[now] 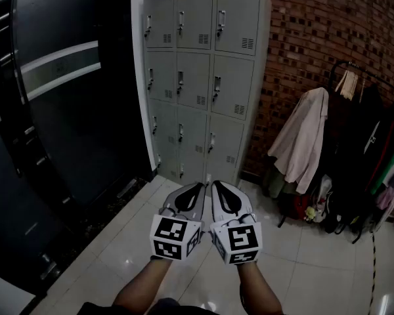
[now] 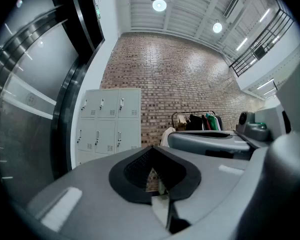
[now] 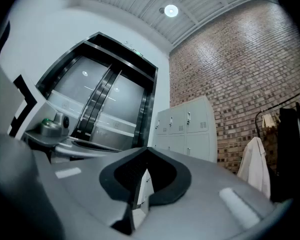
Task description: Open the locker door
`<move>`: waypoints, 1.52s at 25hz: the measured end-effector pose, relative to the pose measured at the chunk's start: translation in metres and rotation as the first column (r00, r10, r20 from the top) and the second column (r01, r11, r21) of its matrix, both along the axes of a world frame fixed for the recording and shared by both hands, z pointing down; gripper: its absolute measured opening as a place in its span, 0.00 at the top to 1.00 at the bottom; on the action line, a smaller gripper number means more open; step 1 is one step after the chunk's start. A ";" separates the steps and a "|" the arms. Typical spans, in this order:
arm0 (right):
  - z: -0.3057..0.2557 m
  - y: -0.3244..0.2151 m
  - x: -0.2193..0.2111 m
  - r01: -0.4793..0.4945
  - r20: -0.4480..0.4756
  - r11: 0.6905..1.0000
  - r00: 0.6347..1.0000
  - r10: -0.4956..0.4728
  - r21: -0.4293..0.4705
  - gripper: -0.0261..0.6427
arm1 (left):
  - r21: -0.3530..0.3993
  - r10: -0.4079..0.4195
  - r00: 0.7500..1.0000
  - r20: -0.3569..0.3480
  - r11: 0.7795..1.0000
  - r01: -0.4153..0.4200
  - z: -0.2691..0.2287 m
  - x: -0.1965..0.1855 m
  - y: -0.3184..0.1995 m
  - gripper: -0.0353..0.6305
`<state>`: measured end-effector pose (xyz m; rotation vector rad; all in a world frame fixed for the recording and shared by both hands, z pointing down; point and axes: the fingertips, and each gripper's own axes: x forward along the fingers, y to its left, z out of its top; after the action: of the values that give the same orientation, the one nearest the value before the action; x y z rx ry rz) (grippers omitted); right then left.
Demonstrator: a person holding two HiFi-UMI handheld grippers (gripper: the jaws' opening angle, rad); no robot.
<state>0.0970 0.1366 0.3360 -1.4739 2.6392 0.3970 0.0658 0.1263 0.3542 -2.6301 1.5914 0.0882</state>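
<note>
A grey metal locker bank (image 1: 200,77) of nine doors stands against the brick wall, every door closed, each with a small handle (image 1: 217,85). It also shows in the left gripper view as the locker bank (image 2: 109,121) and in the right gripper view as the locker bank (image 3: 187,129). My left gripper (image 1: 198,187) and right gripper (image 1: 215,185) are held side by side low in the head view, well short of the lockers. Both have their jaws together with nothing between them, as on the left gripper (image 2: 151,151) and the right gripper (image 3: 146,151).
A clothes rack (image 1: 364,143) with hanging garments and a pale coat (image 1: 302,140) stands right of the lockers. A dark glass wall with curved black framing (image 1: 46,110) runs along the left. White floor tiles (image 1: 302,268) lie underfoot.
</note>
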 end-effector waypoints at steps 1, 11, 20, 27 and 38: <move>-0.002 -0.004 0.001 0.003 0.000 1.000 1.000 -0.003 0.002 0.96 | -0.001 0.001 1.000 0.003 1.000 -0.001 0.000 0.002 -0.003 0.94; -0.024 -0.061 -0.001 0.026 0.009 1.000 1.000 -0.026 0.016 0.96 | 0.015 0.027 1.000 -0.002 1.000 -0.027 -0.022 0.009 -0.064 0.94; -0.043 -0.167 -0.020 -0.017 -0.007 1.000 1.000 0.017 0.024 0.96 | 0.058 0.083 0.996 -0.012 0.995 -0.082 -0.046 -0.006 -0.169 0.94; -0.064 -0.261 -0.054 -0.059 -0.055 0.997 0.997 0.062 0.051 0.96 | 0.079 0.121 0.992 -0.030 0.990 -0.118 -0.068 -0.039 -0.264 0.94; -0.078 -0.356 -0.087 -0.087 -0.071 0.994 0.993 0.092 0.073 0.96 | 0.081 0.175 0.984 -0.042 0.982 -0.171 -0.085 -0.073 -0.359 0.94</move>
<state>0.0098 -0.2191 0.2582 -1.5900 2.5925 0.5564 -0.0077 -0.2325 0.2689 -2.7195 1.3395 0.2198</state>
